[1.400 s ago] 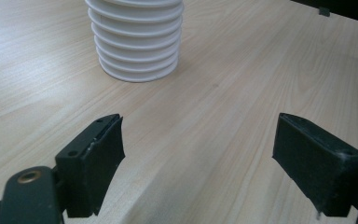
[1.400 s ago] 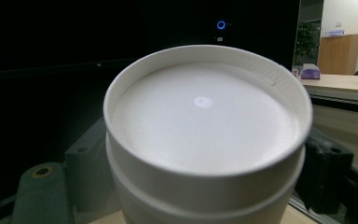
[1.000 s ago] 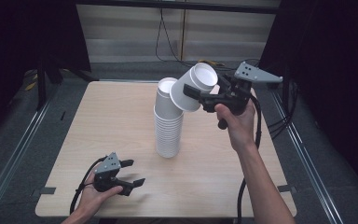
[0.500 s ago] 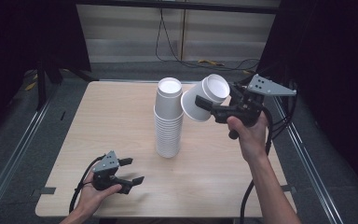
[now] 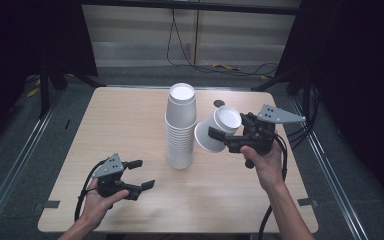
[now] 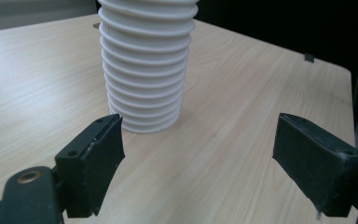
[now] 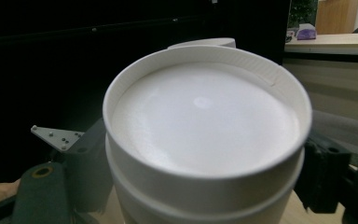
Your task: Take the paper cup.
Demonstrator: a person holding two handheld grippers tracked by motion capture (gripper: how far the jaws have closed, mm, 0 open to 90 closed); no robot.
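A pale wooden desk (image 5: 130, 120) stands among dark curtains. At its middle rises a tall stack of white paper cups (image 5: 181, 127), bottoms up. The right gripper (image 5: 230, 142) clamps nested white cups (image 5: 216, 131) — tilted, held aloft just right of the stack. The left gripper (image 5: 141, 175) rests low near the desk's front, jaws apart and empty.

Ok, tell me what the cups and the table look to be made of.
Cups: the stack and the held cup look like matte white paper, going by their rolled rims and thin nested walls. Table: pale wood or wood-look laminate, going by its fine grain lines and smooth satin surface.
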